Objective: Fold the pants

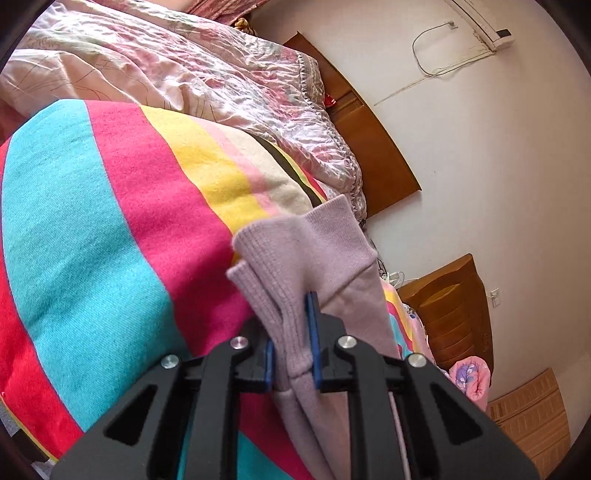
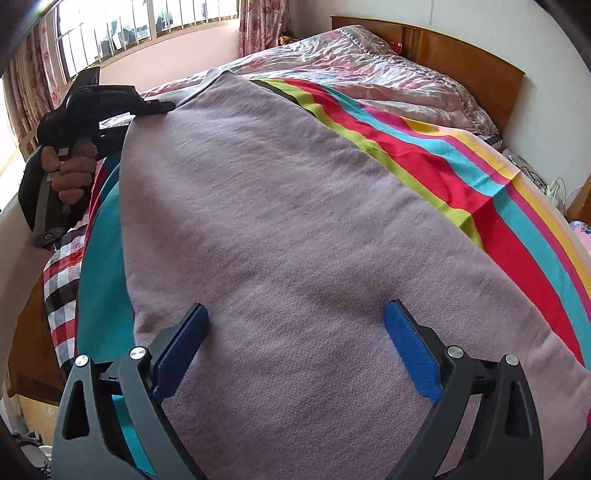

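Mauve pants (image 2: pixel 258 184) lie lengthwise on a striped blanket (image 2: pixel 443 166), running away from me toward the window. My left gripper (image 1: pixel 290 321) is shut on their stacked ribbed cuffs (image 1: pixel 317 236), which stick up between the blue pads. In the right wrist view the same gripper (image 2: pixel 162 107) sits at the far end of the pants, held by a hand (image 2: pixel 70 170). My right gripper (image 2: pixel 295 308) is open low over the near end of the pants, its blue pads (image 2: pixel 410 347) spread wide with nothing pinched between them.
A crumpled pink floral quilt (image 1: pixel 184 66) is piled by the wooden headboard (image 2: pixel 461 55). A wooden nightstand (image 1: pixel 454 306) stands beside the bed. Red checked cloth (image 2: pixel 62 280) hangs at the bed's left edge, under the window (image 2: pixel 129 26).
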`<state>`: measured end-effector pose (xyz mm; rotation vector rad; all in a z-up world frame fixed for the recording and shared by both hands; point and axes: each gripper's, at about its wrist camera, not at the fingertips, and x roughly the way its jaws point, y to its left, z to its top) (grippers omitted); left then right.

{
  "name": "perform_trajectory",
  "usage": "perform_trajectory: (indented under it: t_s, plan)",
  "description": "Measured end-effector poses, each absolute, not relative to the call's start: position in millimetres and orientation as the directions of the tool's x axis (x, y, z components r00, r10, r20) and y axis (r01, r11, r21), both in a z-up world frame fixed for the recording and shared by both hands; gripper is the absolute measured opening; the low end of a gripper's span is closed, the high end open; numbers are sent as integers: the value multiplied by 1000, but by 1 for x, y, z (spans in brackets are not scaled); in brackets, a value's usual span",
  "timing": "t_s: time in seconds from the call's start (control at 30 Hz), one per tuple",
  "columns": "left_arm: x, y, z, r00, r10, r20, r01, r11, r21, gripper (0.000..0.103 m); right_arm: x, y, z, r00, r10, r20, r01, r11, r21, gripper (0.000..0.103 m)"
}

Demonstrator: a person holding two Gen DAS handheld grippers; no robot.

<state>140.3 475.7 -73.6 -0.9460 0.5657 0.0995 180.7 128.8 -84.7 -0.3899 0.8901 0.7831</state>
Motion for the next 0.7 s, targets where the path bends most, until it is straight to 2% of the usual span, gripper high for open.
perform_trajectory:
  t_s: [0.07,0.17,0.23,0.33,0.43,0.53,0.6,0.7]
  plan:
    - [142,474,-68,850,-142,-507,-339,588,-734,14,182,121,-80,385,472,-793,-737,674,43,93]
    - [142,451,-35,847,-58,-528,-356,675,-646,14,182,83,-48,453,541,-709,-688,718,109,93]
    - [145,418,3,848,12,-530,-344,774,-532,14,183,41,-18,534,563,-630,-633,761,144,93]
    - [152,340,60,875,65,-480,-246,914,-324,15,187,-35,23,670,524,-526,-510,840,187,93]
    - [156,243,96,907,2,-420,-63,989,-132,15,184,-111,49,781,423,-460,-358,906,225,93]
    - [153,133,97,905,-113,-410,153,986,66,16,171,-174,62,854,312,-416,-224,943,248,93]
    - [140,61,70,867,-203,-454,312,933,179,19,163,-208,65,884,243,-400,-148,956,253,93]
    - [110,-30,4,751,-328,-574,562,774,293,40,155,-244,58,896,176,-409,-67,961,268,93]
